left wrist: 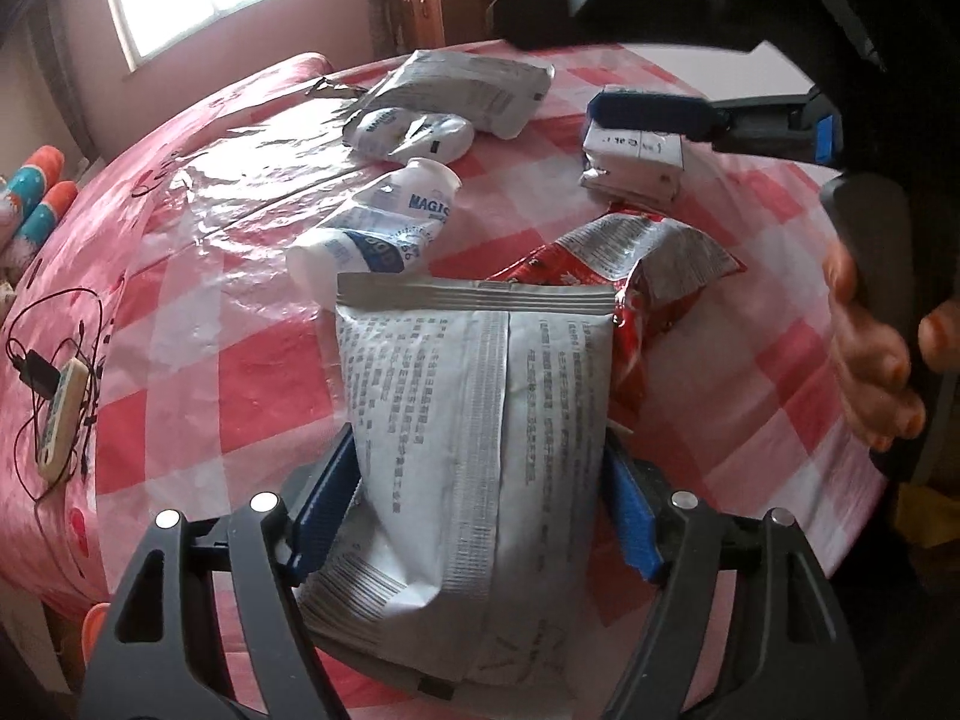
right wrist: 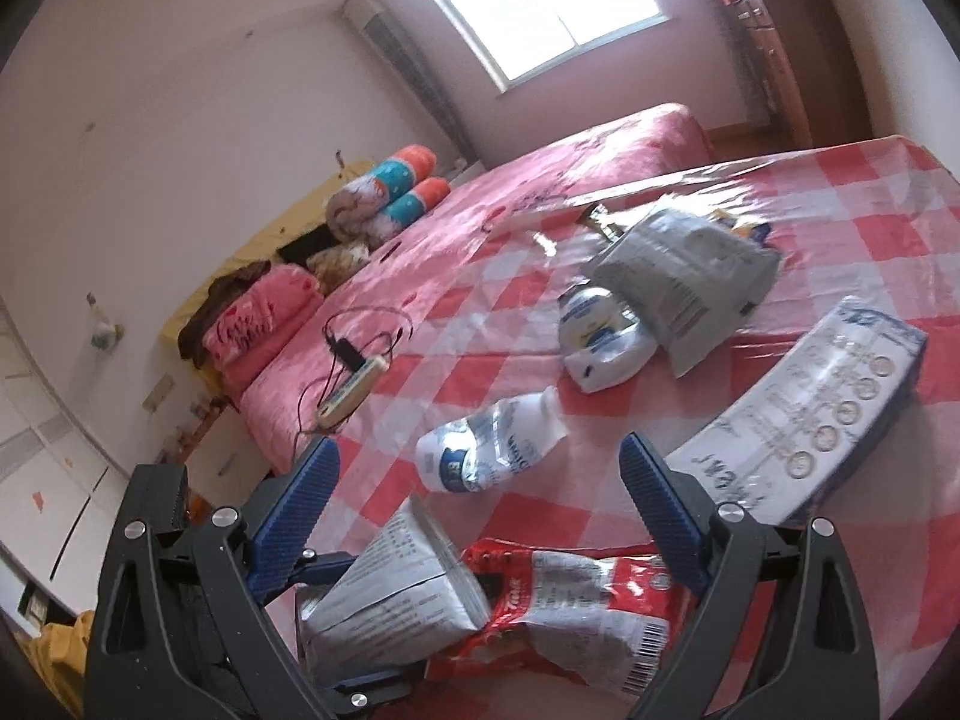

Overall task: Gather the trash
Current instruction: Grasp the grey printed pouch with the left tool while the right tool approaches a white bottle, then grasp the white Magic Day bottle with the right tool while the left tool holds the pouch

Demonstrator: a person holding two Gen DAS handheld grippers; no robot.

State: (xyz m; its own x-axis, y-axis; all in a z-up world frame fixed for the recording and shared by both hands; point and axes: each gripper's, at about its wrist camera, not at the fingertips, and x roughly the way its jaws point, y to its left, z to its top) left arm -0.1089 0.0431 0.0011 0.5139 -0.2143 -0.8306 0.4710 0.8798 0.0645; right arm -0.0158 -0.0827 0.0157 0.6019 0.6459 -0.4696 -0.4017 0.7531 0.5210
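My left gripper (left wrist: 480, 474) is shut on a silver printed snack bag (left wrist: 480, 408), which stands up between its blue pads; the bag also shows low in the right wrist view (right wrist: 390, 588). A red snack wrapper (left wrist: 636, 276) lies just behind it (right wrist: 576, 606). A crushed white plastic bottle (left wrist: 384, 228) lies on the checked cloth (right wrist: 492, 450). Farther back lie a second crushed bottle (left wrist: 414, 132), a grey bag (left wrist: 468, 87) and a flattened milk carton (left wrist: 633, 165). My right gripper (right wrist: 480, 480) is open and empty, above the red wrapper, with the carton (right wrist: 804, 414) to its right.
The trash lies on a red-and-white checked plastic cloth (left wrist: 240, 324) spread on a pink bed (right wrist: 600, 150). A power strip with a charger and black cables (left wrist: 57, 414) lies at the left. Pillows and folded blankets (right wrist: 384, 192) are at the bed's head. A wooden dresser (right wrist: 774, 54) stands by the window.
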